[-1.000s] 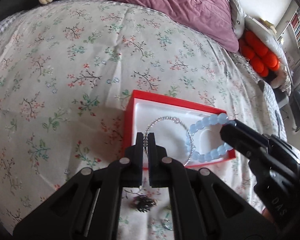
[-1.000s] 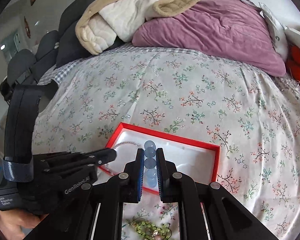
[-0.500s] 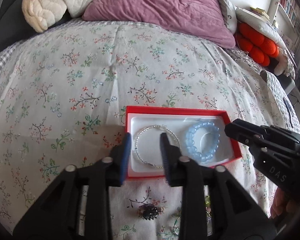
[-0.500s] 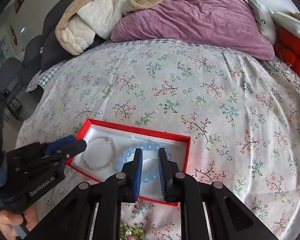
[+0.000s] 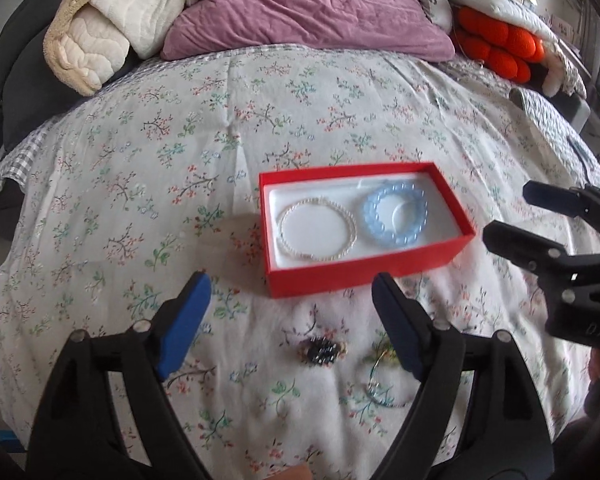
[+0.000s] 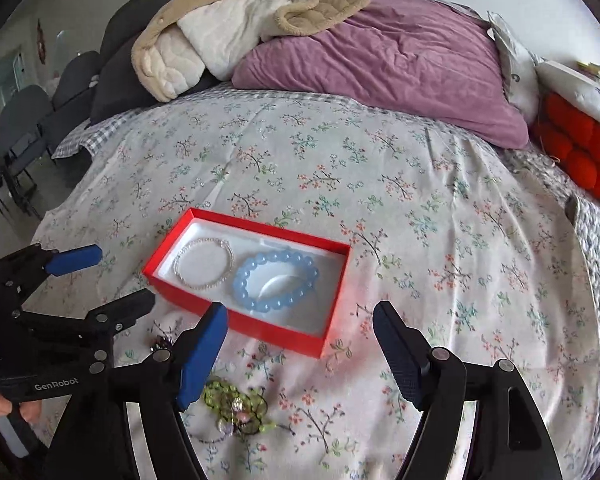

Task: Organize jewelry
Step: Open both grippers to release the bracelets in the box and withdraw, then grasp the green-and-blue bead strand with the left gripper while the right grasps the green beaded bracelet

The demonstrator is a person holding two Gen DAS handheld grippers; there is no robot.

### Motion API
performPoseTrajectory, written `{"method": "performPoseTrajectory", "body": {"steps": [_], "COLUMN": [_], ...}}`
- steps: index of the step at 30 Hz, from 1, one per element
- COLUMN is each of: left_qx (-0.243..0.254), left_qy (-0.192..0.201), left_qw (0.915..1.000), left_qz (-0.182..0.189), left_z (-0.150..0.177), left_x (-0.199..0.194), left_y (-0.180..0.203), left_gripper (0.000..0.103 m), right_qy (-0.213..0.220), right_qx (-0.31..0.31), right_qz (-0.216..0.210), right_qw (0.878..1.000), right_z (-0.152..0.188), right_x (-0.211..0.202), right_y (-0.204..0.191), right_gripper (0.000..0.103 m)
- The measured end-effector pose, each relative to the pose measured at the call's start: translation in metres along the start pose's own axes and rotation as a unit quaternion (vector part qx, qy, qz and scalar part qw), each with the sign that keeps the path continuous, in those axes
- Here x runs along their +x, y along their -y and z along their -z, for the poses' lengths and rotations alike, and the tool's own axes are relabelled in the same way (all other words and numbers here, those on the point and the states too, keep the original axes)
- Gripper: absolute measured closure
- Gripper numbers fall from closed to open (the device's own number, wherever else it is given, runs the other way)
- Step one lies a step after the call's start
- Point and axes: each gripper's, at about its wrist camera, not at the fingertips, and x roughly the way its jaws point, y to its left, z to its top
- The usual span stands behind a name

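Observation:
A red box (image 5: 364, 276) with a white lining lies on the floral bedspread. Inside it, a pearl bracelet (image 5: 320, 258) lies on the left and a blue bead bracelet (image 5: 396, 240) on the right. My left gripper (image 5: 290, 284) hovers in front of the box, its jaws opening wide with nothing between them. My right gripper (image 5: 510, 212) is to the right of the box. In the right wrist view the box (image 6: 268, 330), pearl bracelet (image 6: 198, 285) and blue bracelet (image 6: 260, 307) show again. There my right gripper (image 6: 300, 308) is also opening and empty, and the left gripper (image 6: 123, 276) stands at the left.
Loose jewelry lies on the bedspread nearer than the box: a dark beaded piece (image 5: 320, 350), a green beaded piece (image 6: 234, 402) and a thin chain (image 5: 380, 396). A purple pillow (image 6: 380, 64), a cream blanket (image 6: 220, 32) and an orange cushion (image 6: 580, 148) sit at the back.
Both grippers have let go and opened wide: the pearl bracelet and the blue bracelet now lie flat in the box. Both grippers have drawn back from the box.

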Motion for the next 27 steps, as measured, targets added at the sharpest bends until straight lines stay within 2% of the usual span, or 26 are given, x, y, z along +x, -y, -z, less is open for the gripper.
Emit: {"method": "performPoseTrajectory", "body": {"steps": [3,6,10,15,19,23,27], "left_qx": [0.000,-0.011,-0.026,-0.033,-0.030,-0.016,0.003], "left_qy": [-0.011,-0.017,-0.022,-0.046,-0.057,-0.080,-0.110], "left_qw": [0.9999,0.9998,0.9994,0.9983,0.9977,0.9960,0.9905], "left_qz": [-0.011,-0.007,0.000,0.009,0.017,0.035,0.082], "left_z": [0.008,0.016,0.027,0.051,0.073,0.087,0.090], "left_x": [-0.002,-0.007,-0.010,0.000,0.007,0.013,0.020], "left_y": [-0.004,-0.010,-0.019,-0.026,-0.026,-0.019,-0.006], "left_gripper": [0.018,0.015,0.005,0.005,0.005,0.005,0.005], "right_qy": [-0.012,-0.016,-0.013,-0.026,-0.055,-0.076,-0.092], "right_qx": [-0.012,-0.024,-0.019,-0.021,-0.037,-0.067,-0.088], "right_qz": [0.004,0.005,0.003,0.002,-0.018,-0.015,0.000], "right_qw": [1.000,1.000,1.000,0.999,0.998,0.995,0.992], "right_z": [0.012,0.021,0.030,0.046,0.066,0.085,0.099], "right_x": [-0.003,-0.009,-0.015,-0.010,0.001,0.010,0.016], "right_y": [-0.003,-0.006,-0.005,-0.007,-0.014,-0.019,-0.015], "right_gripper": [0.025,0.025,0.021,0.020,0.020,0.020,0.020]}}
